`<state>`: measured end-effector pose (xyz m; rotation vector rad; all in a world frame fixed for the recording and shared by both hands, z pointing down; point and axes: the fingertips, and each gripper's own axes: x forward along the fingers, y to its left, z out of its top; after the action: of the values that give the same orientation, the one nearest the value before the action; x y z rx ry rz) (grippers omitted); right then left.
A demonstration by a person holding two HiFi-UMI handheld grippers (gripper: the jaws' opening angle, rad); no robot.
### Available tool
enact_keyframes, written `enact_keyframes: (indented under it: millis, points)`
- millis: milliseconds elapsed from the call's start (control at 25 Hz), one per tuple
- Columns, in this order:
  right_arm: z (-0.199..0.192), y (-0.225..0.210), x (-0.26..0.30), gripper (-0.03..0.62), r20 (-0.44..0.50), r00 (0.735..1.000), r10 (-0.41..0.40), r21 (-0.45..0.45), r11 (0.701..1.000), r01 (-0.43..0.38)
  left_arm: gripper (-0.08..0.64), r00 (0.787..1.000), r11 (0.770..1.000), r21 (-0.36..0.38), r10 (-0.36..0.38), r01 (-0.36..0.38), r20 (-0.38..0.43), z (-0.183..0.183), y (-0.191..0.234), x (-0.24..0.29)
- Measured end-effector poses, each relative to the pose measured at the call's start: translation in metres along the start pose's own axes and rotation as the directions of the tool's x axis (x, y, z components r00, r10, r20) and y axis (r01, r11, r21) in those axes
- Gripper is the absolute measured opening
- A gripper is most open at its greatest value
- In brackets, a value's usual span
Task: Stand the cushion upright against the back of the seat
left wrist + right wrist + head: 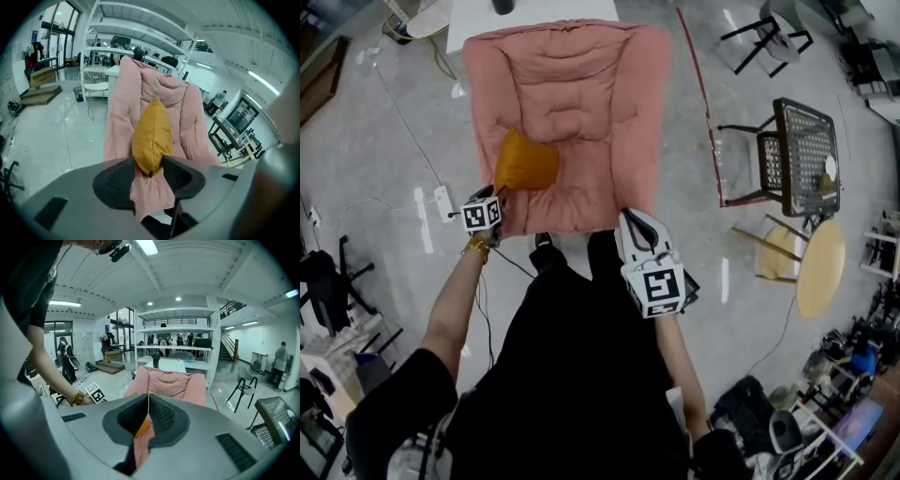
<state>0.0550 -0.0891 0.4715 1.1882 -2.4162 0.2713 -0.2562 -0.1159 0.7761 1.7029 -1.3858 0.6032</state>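
The jaws of my left gripper (495, 194), in the head view, are at the near corner of the orange cushion (525, 161), which sits front-left on the pink seat (581, 84), apart from its back. In the left gripper view they stand wide with that corner between them, unpinched. The cushion looks light, soft and floppy, so I would bite deep into the stuffed edge. In the right gripper view my right gripper (147, 416) has its jaws closed and empty.
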Motion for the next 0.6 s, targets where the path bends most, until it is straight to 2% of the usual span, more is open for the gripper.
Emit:
enact_keyframes:
  millis: [80,160,280,400,600]
  points:
    - [0.000,-0.004,-0.002,0.015,-0.001,1.000,-0.016,0.008,1.000,0.016,0.170,1.000,1.000,0.000,-0.009,0.009,-0.002,0.003,-0.004,0.004]
    - [0.000,-0.005,-0.004,0.015,0.002,1.000,-0.026,0.011,1.000,0.026,0.103,1.000,1.000,0.018,0.002,-0.002,-0.001,0.005,-0.006,0.005]
    - [-0.002,-0.007,-0.006,0.015,0.004,0.999,-0.041,0.014,0.999,0.041,0.066,1.000,0.999,0.046,0.016,-0.015,-0.001,0.007,-0.009,0.005]
    - [-0.001,-0.009,-0.006,0.015,0.007,0.999,-0.051,0.012,0.999,0.051,0.043,1.000,0.993,0.118,-0.001,0.000,0.008,0.013,-0.019,0.003]
    - [0.005,-0.012,-0.007,0.015,0.024,0.999,-0.047,0.010,0.999,0.047,0.037,0.998,0.970,0.242,-0.048,0.036,0.044,0.028,-0.050,-0.013]
